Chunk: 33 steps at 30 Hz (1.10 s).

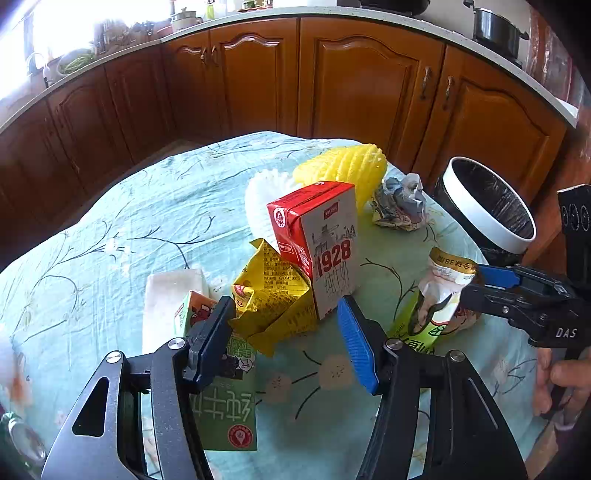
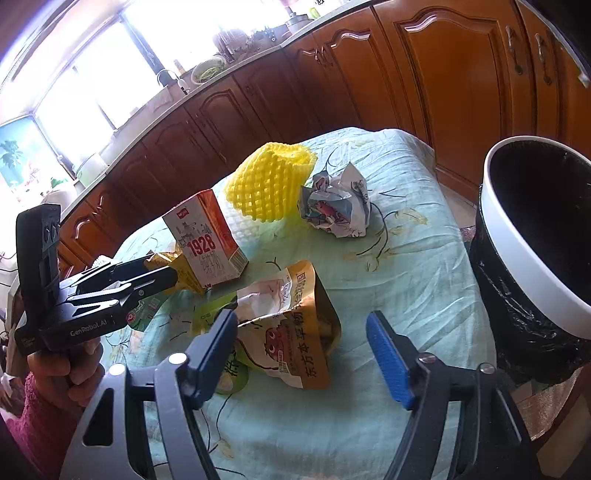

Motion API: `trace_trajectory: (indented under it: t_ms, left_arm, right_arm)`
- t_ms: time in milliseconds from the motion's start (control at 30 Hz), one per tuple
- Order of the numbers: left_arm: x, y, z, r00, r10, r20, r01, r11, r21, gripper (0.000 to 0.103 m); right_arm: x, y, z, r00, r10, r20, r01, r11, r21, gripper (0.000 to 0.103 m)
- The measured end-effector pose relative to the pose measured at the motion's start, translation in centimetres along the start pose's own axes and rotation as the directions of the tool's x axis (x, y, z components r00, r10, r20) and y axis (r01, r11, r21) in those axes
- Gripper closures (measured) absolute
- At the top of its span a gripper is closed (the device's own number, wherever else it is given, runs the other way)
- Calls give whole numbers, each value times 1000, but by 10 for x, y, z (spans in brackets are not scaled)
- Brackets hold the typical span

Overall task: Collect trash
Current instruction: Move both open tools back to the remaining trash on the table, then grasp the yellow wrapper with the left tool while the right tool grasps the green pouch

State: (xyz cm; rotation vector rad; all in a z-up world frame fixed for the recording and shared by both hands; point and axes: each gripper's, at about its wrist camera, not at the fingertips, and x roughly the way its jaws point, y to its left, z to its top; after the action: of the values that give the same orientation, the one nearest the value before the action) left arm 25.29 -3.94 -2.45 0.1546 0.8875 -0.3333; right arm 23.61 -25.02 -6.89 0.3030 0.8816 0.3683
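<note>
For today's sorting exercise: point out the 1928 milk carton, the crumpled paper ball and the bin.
1928 milk carton (image 1: 334, 266), left wrist view, printed front face.
Crumpled paper ball (image 2: 334, 208), right wrist view, its middle.
Bin (image 2: 517, 236), right wrist view, white rim.

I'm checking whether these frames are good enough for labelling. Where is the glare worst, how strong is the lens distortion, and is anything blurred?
Left wrist view: the window at top left is blown out; the counter edge bows in an arc; the 1928 carton reads sharp. Right wrist view: the windows are washed out white; the cabinets lean and curve; the bin interior is pure black, without detail.
</note>
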Motion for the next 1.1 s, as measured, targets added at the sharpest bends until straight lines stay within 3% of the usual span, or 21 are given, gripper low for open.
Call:
trace_trajectory:
  t_ms: [33, 67, 133, 467, 767, 800, 867, 900, 933, 967, 1100]
  left_arm:
    - [3, -3, 0, 1000, 1, -11, -1, 1000, 14, 56]
    - [5, -6, -1, 1000, 7, -21, -7, 1000, 26, 69]
    - [12, -13, -4, 999, -6, -45, 8, 999, 45, 88]
    - [-14, -24, -27, 998, -55, 6, 55, 998, 12, 96]
    - [-50, -34, -38, 989, -132, 67, 135, 990, -36, 96]
    - [-50, -40, -38, 988, -135, 69, 138, 990, -31, 96]
    - [-52, -46, -39, 987, -146, 69, 148, 989, -20, 96]
    - [-51, -47, -38, 986, -149, 69, 151, 988, -18, 96]
    - [-52, -49, -38, 986, -152, 67, 154, 988, -18, 96]
    - [-52, -50, -39, 986, -153, 67, 154, 988, -18, 96]
    - [-50, -47, -42, 987, -150, 65, 152, 988, -38, 96]
  right_arm:
    - [2, 0, 0, 1000, 4, -7, -4, 1000, 4, 51]
    - [3, -1, -1, 1000, 6, -8, -6, 1000, 8, 69]
    - [2, -1, -3, 1000, -13, -13, 13, 1000, 6, 86]
    - [-33, -2, -20, 999, 4, 45, -5, 1000, 24, 93]
    - [-64, -22, -38, 997, -6, 76, -1, 996, 90, 94]
    - [-66, -25, -40, 997, -1, 73, -6, 995, 101, 92]
    - [-68, -28, -42, 999, -11, 50, 7, 996, 94, 80]
    - [-68, -25, -41, 999, -35, 37, 33, 998, 62, 71]
    - [-69, -21, -40, 998, -55, 33, 54, 998, 19, 54]
    - [-71, -16, -38, 996, -75, 44, 77, 996, -38, 49]
    - [-69, 13, -21, 996, -75, 56, 89, 948, -307, 50]
